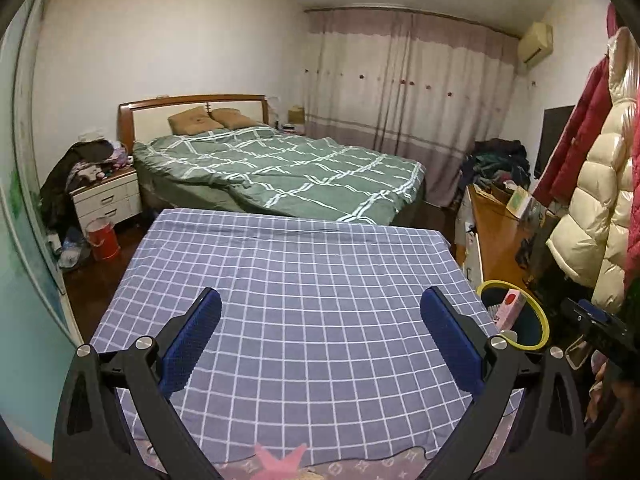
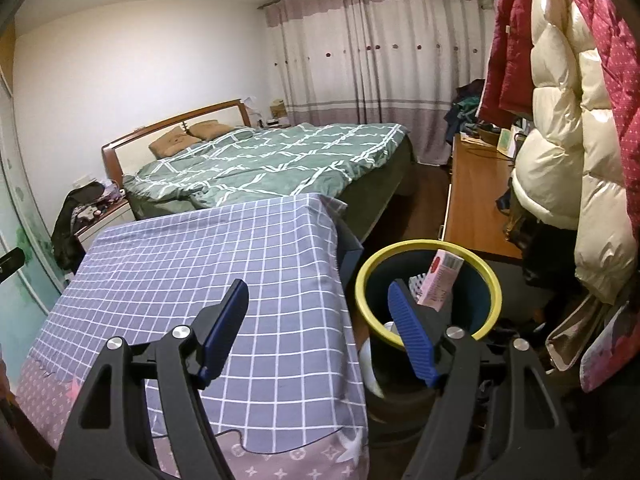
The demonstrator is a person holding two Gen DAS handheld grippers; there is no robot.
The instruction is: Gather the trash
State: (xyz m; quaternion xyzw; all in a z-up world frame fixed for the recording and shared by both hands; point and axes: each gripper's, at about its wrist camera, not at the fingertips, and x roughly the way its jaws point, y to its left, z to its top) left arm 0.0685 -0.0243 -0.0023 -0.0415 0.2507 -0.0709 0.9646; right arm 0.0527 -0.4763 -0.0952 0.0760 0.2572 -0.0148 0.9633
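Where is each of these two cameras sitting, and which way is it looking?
Left wrist view: sits on the left gripper, looking forward and slightly down over the checked cloth toward the bed; its open blue-padded fingers show, and the right gripper's black body at the right edge.
Right wrist view: sits on the right gripper, facing the same way from further right, over the cloth's edge and the yellow-rimmed bin; its open fingers show.
Both share cloth, bed, curtains, bin and the pink box inside it.
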